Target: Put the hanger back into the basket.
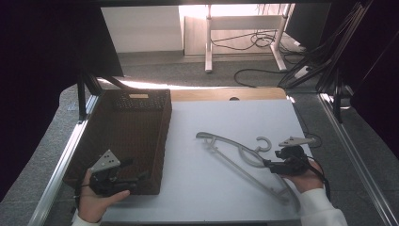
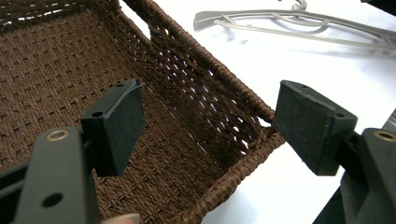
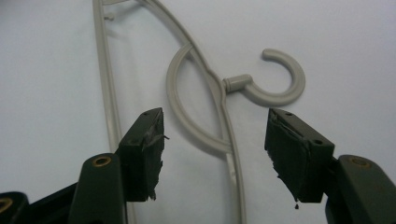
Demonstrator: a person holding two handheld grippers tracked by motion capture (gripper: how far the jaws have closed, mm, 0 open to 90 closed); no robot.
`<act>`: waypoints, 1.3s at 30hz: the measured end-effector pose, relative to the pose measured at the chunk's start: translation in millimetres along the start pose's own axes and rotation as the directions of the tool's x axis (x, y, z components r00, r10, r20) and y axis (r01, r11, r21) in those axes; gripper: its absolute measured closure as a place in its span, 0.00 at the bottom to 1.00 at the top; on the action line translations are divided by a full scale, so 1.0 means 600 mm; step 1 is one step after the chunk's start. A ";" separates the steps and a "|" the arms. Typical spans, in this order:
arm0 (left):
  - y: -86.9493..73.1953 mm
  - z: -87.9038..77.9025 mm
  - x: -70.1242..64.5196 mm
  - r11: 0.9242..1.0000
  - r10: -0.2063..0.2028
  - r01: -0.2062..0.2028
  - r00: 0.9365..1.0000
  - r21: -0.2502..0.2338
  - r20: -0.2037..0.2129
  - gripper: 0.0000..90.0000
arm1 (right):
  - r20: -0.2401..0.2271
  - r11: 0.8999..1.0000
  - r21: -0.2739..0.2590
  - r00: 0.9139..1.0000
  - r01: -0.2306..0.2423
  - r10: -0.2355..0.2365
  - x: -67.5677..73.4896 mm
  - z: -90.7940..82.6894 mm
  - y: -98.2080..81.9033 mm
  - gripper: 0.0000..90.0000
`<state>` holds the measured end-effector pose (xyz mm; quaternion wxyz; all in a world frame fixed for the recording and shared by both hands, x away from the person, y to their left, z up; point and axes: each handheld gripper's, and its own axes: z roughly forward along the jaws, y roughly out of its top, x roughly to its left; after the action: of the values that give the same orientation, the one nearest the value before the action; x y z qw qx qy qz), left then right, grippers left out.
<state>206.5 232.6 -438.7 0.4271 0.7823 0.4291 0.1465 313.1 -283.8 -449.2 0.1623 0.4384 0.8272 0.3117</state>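
- The left hand-held gripper (image 1: pixel 134 181) sits at the near right corner of the woven basket (image 1: pixel 123 136), jaws spread wide and holding nothing. One jaw is inside the basket and one outside, straddling the right wall. This placement looks suited to pinching the wall, either to steady or to shift the basket; that is a judgement only.
- The right hand-held gripper (image 1: pixel 268 164) is released, jaws apart, above the middle of the grey hanger (image 1: pixel 244 160). The hanger's curved neck section lies between the jaws without touching them. This line-up suggests a pick at the stiffest part, beside the hook (image 3: pixel 280 79).
- The hanger lies flat on the white worktop (image 1: pixel 211 188), just right of the basket and apart from it, hook pointing away from the basket.
- Count: one basket, nothing visible inside; one hanger; two hand-held grippers, one per hand.
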 end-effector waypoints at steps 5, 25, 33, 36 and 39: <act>0.000 0.000 0.000 1.000 0.002 -0.002 1.000 0.002 0.000 0.27 | 0.009 1.000 0.024 1.000 0.007 -0.008 -0.005 0.014 0.012 0.44; -0.001 0.002 0.004 1.000 0.001 -0.001 1.000 0.006 -0.002 0.27 | 0.036 0.984 0.180 0.999 0.000 -0.007 -0.022 0.092 0.038 0.51; -0.002 0.002 0.005 1.000 0.000 0.001 1.000 0.006 -0.003 0.27 | 0.026 0.969 0.247 0.999 0.016 -0.023 -0.023 0.118 0.041 0.56; -0.002 0.004 0.006 1.000 0.001 -0.001 1.000 0.011 -0.004 0.27 | 0.031 0.962 0.271 0.999 0.027 -0.037 -0.023 0.127 0.039 0.60; -0.002 0.004 0.006 1.000 0.001 -0.001 1.000 0.012 -0.004 0.27 | 0.039 0.960 0.280 0.998 0.027 -0.039 -0.022 0.131 0.038 0.64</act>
<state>209.2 234.3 -441.8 0.4216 0.7846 0.4307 0.1458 377.6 -255.8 -493.5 0.1219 0.4498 0.8664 0.1793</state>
